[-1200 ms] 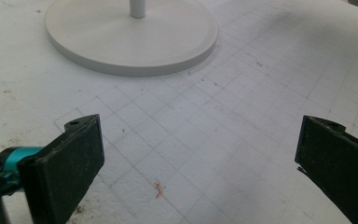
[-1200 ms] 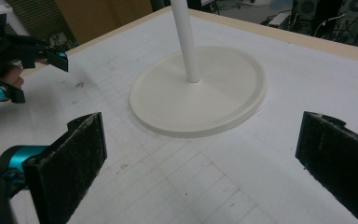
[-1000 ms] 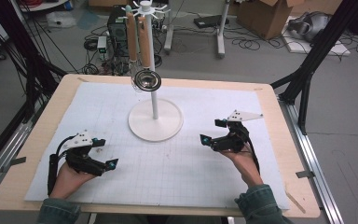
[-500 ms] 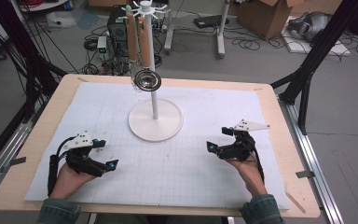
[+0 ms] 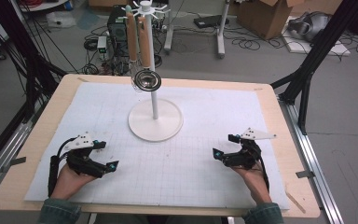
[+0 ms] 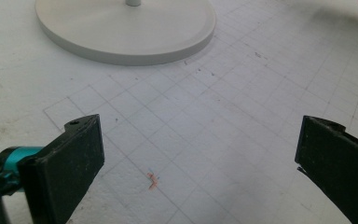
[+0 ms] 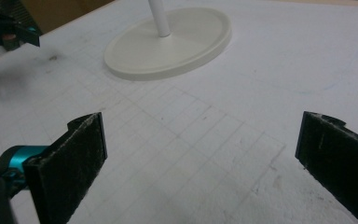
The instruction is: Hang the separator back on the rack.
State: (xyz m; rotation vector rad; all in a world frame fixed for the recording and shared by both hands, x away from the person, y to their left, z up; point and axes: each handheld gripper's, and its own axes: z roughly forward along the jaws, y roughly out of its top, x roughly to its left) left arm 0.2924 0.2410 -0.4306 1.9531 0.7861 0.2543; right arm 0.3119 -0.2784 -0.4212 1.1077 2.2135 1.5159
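1. Your left gripper (image 5: 103, 156) and right gripper (image 5: 223, 146) rested low on the mat (image 5: 214, 112); jaws gaped wide, holding nothing.
2. The stand (image 5: 155, 122) stood mid-table, well apart from both; a strainer (image 5: 148, 80) and two wooden handles (image 5: 138, 35) hung from it.
3. Risk: a careless reach could knock the pole, swinging or dropping the strainer.
4. No containers seen.

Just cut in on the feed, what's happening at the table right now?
A person holds a tool in each hand, low over the white gridded mat. The left tool and right tool both have jaws wide open with nothing between them. Both point toward the white round-based stand mid-table. Two wooden-handled utensils and a small metal strainer hang from its rack, untouched.
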